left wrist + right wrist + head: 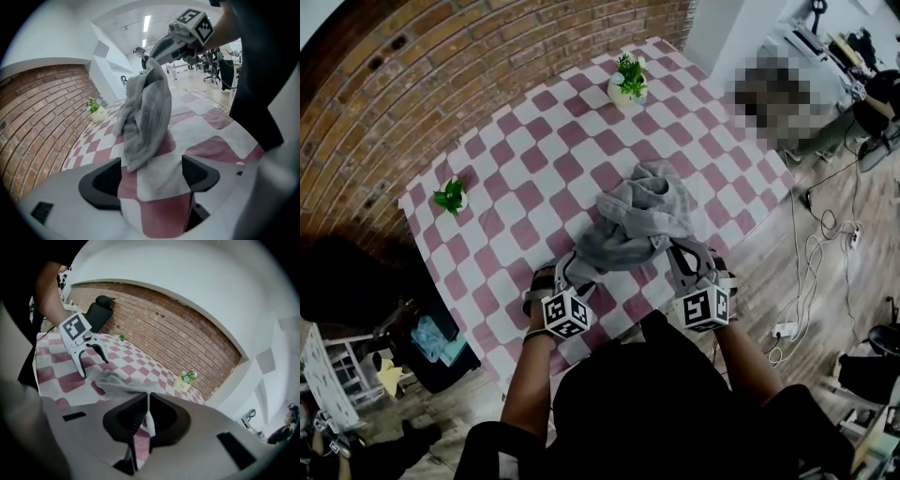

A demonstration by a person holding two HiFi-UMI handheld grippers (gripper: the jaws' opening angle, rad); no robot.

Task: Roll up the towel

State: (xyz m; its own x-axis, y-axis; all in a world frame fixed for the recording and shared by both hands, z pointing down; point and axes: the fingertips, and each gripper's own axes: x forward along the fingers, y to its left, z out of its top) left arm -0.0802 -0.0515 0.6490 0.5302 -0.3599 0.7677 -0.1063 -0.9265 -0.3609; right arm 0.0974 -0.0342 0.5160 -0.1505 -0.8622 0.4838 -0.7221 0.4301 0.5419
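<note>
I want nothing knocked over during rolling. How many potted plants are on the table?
2. One plant stands near the far corner of the table, the other plant by its left edge, both apart from the towel. The bunched towel might hide something small.

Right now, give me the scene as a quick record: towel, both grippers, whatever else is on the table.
towel: grey, bunched, not rolled; one end lifted, rest on cloth
right gripper: jaws shut on towel's raised end
left gripper: jaws open, towel's low end at their tips, ungripped
cloth: pink-and-white checks
plants: far plant, left plant, both clear of towel
</note>
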